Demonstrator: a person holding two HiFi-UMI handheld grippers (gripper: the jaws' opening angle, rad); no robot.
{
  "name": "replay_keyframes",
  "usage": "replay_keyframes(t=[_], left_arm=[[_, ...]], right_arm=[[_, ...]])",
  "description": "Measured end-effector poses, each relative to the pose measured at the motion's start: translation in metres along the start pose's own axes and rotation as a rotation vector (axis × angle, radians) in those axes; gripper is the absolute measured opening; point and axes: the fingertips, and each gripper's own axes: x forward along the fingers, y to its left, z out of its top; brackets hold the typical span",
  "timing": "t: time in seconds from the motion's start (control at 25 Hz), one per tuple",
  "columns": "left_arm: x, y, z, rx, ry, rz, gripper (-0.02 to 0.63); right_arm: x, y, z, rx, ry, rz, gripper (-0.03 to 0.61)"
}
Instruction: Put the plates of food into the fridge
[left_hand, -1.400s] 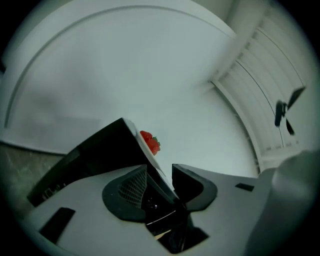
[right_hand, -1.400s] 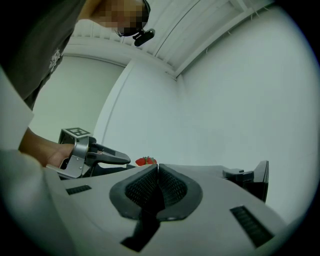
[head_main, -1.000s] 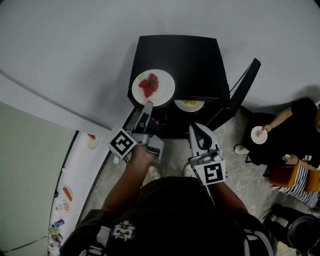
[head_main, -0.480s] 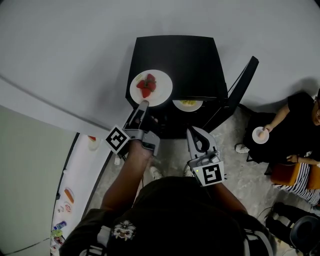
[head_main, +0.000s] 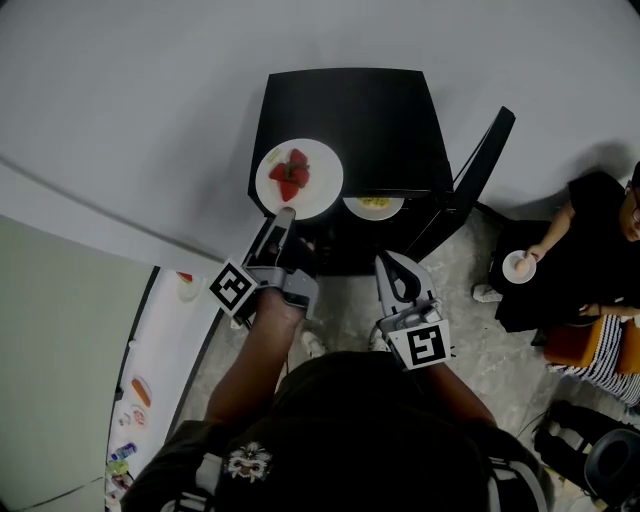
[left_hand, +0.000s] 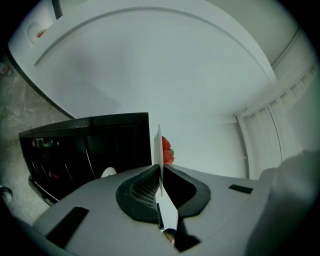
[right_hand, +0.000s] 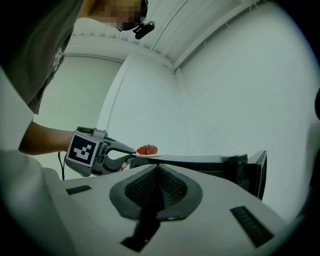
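The plate of strawberries, standing on top of the fridge, is being pinched at its rim by the left gripper, whose jaws are closing on it. The right gripper is being kept pressed together, empty.

Risk: only a thin edge is being gripped, so the plate could tip and the strawberries could slide off.

Being counted at the fridge: two plates, the second plate inside; one fridge; two grippers.

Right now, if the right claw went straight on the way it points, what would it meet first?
Most likely the black fridge, around its upper front edge. Whether it would instead slip into the open compartment below is unclear from here.
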Motion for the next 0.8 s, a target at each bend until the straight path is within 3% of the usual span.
replay_keyframes(t=[0.8], left_arm=[[-0.082, -0.015, -0.030, 0.014, -0.032, 0.008, 0.035]], right_arm=[[-0.001, 0.008, -0.009, 0.012, 0.013, 0.077, 0.026]])
